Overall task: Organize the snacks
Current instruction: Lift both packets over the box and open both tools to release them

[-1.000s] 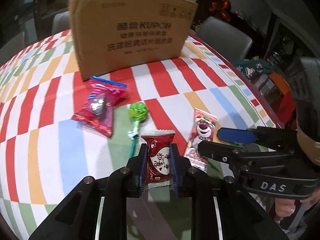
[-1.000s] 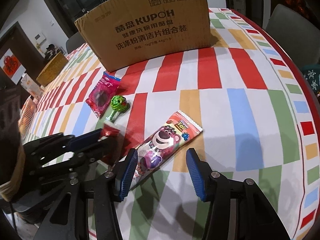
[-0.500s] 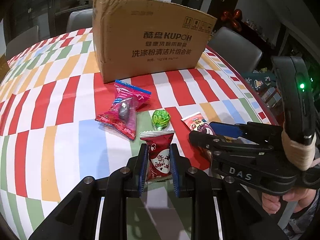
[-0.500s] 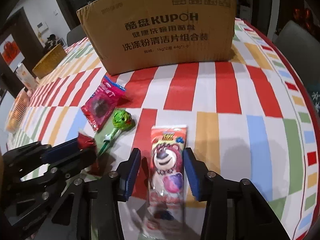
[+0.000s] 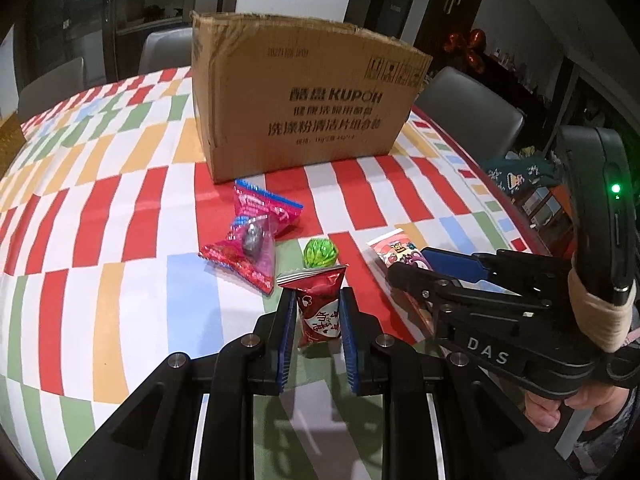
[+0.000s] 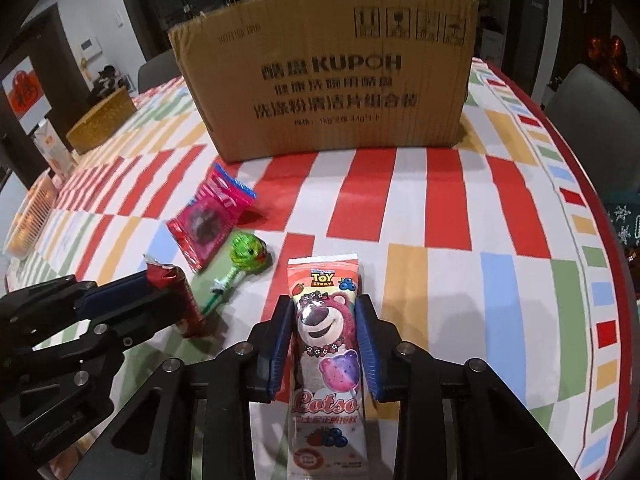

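Note:
My left gripper [image 5: 318, 312] is shut on a small dark red candy packet [image 5: 318, 312], held above the striped tablecloth; it also shows in the right wrist view [image 6: 176, 292]. My right gripper [image 6: 325, 326] is shut on a long pink Lotso bear packet [image 6: 326, 344], whose top end shows in the left wrist view [image 5: 394, 248]. A green lollipop [image 6: 247, 256] and a pink twisted candy packet [image 6: 210, 220] lie on the table between the grippers and the cardboard box [image 6: 324, 80]. The box stands at the back, top open.
The tablecloth [image 6: 440, 208] has a red border along the table's right edge. Grey chairs [image 5: 468, 108] stand behind the table. A golden box [image 6: 102, 120] and a carton sit at the far left of the table.
My right gripper has closed on the Lotso packet and squared up to it. My left gripper has lifted the red packet and moved back. The box looks farther away.

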The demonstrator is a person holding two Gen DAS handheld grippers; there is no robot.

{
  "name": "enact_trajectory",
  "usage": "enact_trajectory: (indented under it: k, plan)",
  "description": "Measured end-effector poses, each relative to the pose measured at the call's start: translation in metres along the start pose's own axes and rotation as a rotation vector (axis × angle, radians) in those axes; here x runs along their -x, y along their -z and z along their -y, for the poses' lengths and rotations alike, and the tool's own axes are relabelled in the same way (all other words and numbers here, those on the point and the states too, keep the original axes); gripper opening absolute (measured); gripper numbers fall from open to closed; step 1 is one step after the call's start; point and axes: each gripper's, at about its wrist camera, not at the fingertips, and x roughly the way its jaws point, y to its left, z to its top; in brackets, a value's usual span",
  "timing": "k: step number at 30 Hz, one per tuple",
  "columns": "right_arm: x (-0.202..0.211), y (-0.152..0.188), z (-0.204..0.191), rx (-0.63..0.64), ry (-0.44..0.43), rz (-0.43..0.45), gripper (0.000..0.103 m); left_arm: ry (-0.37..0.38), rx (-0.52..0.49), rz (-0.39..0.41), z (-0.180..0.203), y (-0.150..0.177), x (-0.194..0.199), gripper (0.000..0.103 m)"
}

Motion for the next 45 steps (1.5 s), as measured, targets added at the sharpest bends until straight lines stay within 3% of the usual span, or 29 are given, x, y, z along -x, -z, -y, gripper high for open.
enact_trajectory:
  k: [14,27,35,45]
  plan:
    - [0.059,-0.025,-0.001,0.001,-0.031,0.163,0.033,-0.023,-0.026,0.13,0.009,-0.031,0.043,0.022]
    - [0.099,-0.076,0.0,0.011,-0.035,0.329,0.033,-0.057,-0.055,0.283,0.012,-0.085,0.076,0.022]
    - [0.111,-0.11,0.002,0.007,-0.034,0.39,0.033,-0.082,-0.084,0.353,0.01,-0.119,0.09,0.022]
    - [0.108,-0.147,0.004,0.023,-0.037,0.412,0.033,-0.088,-0.088,0.373,0.0,-0.158,0.086,0.022]
